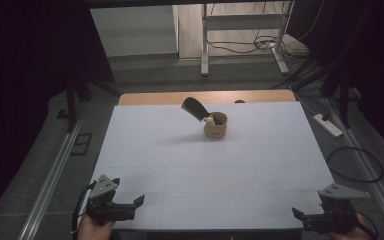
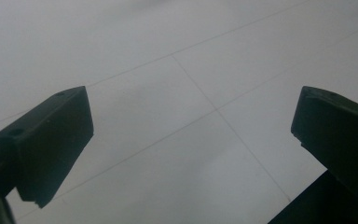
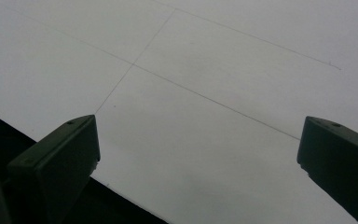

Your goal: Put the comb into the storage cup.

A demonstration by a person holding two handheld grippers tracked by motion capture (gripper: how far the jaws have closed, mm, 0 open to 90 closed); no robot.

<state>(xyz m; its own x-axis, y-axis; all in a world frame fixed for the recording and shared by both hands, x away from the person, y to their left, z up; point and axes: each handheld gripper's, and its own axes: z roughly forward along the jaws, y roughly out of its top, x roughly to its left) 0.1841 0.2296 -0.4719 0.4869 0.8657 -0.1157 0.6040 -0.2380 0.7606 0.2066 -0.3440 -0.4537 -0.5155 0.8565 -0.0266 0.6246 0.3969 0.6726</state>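
A: Where do things stand on the table (image 1: 145, 150)?

B: Nothing is in hand. The left gripper (image 1: 139, 202) sits at the near edge, about seven o'clock from the table's middle, and the right gripper (image 1: 296, 213) sits at about five o'clock. Both are held low by the person's hands at the bottom of the high view.

A: And how do the jaws stand?

B: Wide on both. In the left gripper view the left gripper (image 2: 191, 135) has its two black jaws far apart with only bare white surface and thin seam lines between them. In the right gripper view, the right gripper (image 3: 198, 144) is the same: jaws spread wide over the white sheet near its dark edge, nothing between them.

A: What is there to work on?

B: A small tan cup (image 1: 215, 126) toward twelve o'clock, past the middle of the table and well apart from both grippers. A black scoop-like tool (image 1: 194, 108) leans out of it toward ten o'clock, and something small and pale (image 1: 210, 120) sits at the rim; it is too small to make out.

A: So how far along is it?

B: I judge it at the very start. The cup and tool look untouched and neither gripper is near them. The reach, the grasp and whatever follows all remain.
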